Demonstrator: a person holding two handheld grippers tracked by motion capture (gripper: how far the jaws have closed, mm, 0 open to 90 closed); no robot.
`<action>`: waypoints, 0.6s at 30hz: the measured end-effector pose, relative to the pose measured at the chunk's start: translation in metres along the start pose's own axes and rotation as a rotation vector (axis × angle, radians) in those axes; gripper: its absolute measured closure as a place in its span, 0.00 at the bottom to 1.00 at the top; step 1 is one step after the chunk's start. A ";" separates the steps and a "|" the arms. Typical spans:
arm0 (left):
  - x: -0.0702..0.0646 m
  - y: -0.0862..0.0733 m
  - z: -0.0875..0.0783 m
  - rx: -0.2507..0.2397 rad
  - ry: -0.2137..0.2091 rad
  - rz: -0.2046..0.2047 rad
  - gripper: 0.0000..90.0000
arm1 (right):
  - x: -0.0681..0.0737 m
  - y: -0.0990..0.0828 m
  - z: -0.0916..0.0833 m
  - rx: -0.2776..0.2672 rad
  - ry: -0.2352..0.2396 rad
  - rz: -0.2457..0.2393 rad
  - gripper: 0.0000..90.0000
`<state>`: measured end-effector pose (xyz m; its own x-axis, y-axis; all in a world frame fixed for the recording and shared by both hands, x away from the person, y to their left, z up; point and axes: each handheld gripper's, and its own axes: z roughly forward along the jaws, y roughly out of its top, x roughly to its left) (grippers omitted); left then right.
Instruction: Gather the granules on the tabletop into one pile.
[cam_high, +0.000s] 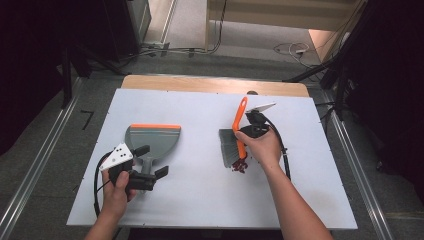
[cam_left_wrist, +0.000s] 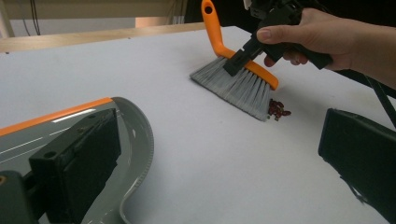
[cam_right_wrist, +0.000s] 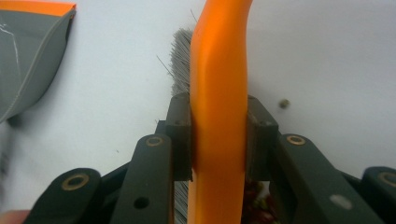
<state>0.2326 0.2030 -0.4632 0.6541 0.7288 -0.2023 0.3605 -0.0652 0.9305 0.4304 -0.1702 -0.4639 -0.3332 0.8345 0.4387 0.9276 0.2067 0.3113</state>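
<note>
A grey dustpan (cam_high: 152, 137) with an orange lip lies at the left of the white board, also seen in the left gripper view (cam_left_wrist: 135, 140) and the right gripper view (cam_right_wrist: 28, 56). My left gripper (cam_high: 151, 160) stands open around the dustpan's handle end, jaws wide apart (cam_left_wrist: 215, 154). To the right, my right gripper (cam_high: 241, 142) is shut on the orange back of a hand brush (cam_high: 240, 117). The brush's grey bristles (cam_left_wrist: 243, 84) rest on the board beside a small pile of red beans (cam_high: 240, 166) (cam_left_wrist: 279, 110). Both pads press the orange brush back (cam_right_wrist: 219, 70).
The white board (cam_high: 200, 200) lies on a wooden table whose far edge (cam_high: 210, 82) shows behind it. One stray bean (cam_right_wrist: 283, 103) lies apart from the pile. Metal rails (cam_high: 357, 170) run along both sides, and cables (cam_high: 295, 50) lie on the floor beyond.
</note>
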 end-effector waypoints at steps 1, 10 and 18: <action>0.000 0.000 0.000 0.000 0.001 0.000 0.00 | -0.002 -0.001 -0.002 -0.003 0.010 0.004 0.75; -0.001 0.001 0.002 0.002 -0.003 0.002 0.00 | 0.013 0.004 -0.037 -0.101 0.157 -0.029 0.76; 0.000 0.001 0.001 -0.001 0.000 0.005 0.00 | 0.036 0.032 -0.062 -0.211 -0.144 -0.474 0.76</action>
<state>0.2336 0.2025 -0.4626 0.6557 0.7286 -0.1978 0.3570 -0.0683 0.9316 0.4375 -0.1655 -0.3856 -0.6672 0.7390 0.0934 0.6215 0.4831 0.6168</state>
